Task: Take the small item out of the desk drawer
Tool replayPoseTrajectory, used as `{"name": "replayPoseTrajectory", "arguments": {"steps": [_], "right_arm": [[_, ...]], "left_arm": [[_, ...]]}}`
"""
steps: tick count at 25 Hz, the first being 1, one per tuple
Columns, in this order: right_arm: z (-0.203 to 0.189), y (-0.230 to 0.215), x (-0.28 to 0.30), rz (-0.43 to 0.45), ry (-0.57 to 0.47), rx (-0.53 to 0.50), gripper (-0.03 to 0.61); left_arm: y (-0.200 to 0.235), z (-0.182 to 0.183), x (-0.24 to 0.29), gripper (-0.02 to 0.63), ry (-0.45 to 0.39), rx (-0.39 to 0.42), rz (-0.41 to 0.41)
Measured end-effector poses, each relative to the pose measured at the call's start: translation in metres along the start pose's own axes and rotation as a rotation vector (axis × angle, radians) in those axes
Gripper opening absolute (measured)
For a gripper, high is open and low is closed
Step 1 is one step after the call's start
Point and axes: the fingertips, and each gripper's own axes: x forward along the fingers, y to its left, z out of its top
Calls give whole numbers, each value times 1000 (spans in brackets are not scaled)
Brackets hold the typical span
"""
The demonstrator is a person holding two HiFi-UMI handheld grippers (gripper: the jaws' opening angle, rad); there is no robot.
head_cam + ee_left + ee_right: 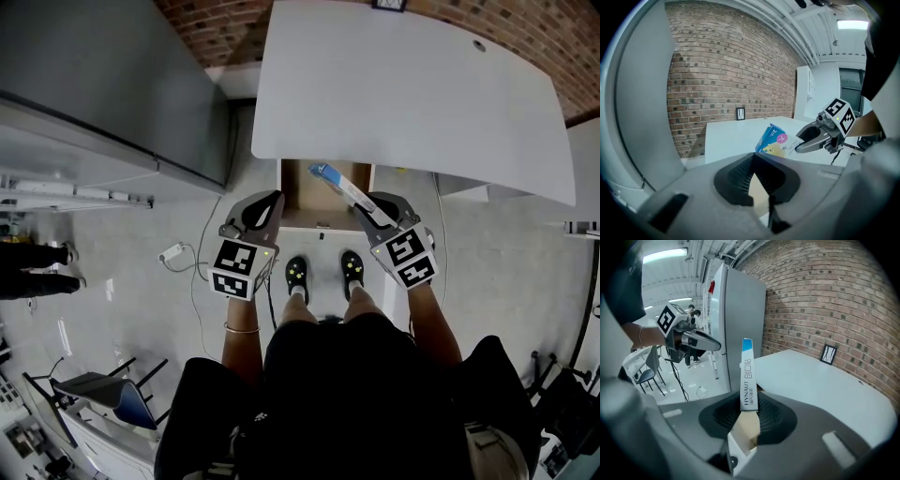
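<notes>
In the head view a small flat blue-and-white box (339, 187) sticks up from my right gripper (367, 210), whose jaws are shut on its lower end, above the open wooden drawer (298, 190) under the white desk (412, 94). The right gripper view shows the box (747, 378) edge-on and upright between the ribbed pads (766, 416), with the drawer (746, 433) below. My left gripper (270, 204) is shut with nothing in it, left of the drawer. From the left gripper view, the box (772, 141) and the right gripper (800, 139) show over my shut left gripper (755, 164).
A tall grey cabinet (112, 84) stands left of the desk. A cable with a plug (176, 252) lies on the floor near my left gripper. My feet (323, 272) are in front of the drawer. A chair (103, 389) stands at lower left, and a brick wall (726, 70) rises behind the desk.
</notes>
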Motion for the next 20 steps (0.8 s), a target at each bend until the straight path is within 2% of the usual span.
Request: {"name": "replayPoseTrajectory", "arguments": {"steps": [7,16,20], "right_arm": [[15,-7,-19,-21,-28,9,103],[31,-17,-44,-39,-83,101,103],[35,-16,-50,-63,-69,66,103]], "left_arm": [[1,23,-8,2,-39,15,2],[-2,51,-20,1,-104,41,-4],[-1,58,-25,1,-121,41,-1]]}}
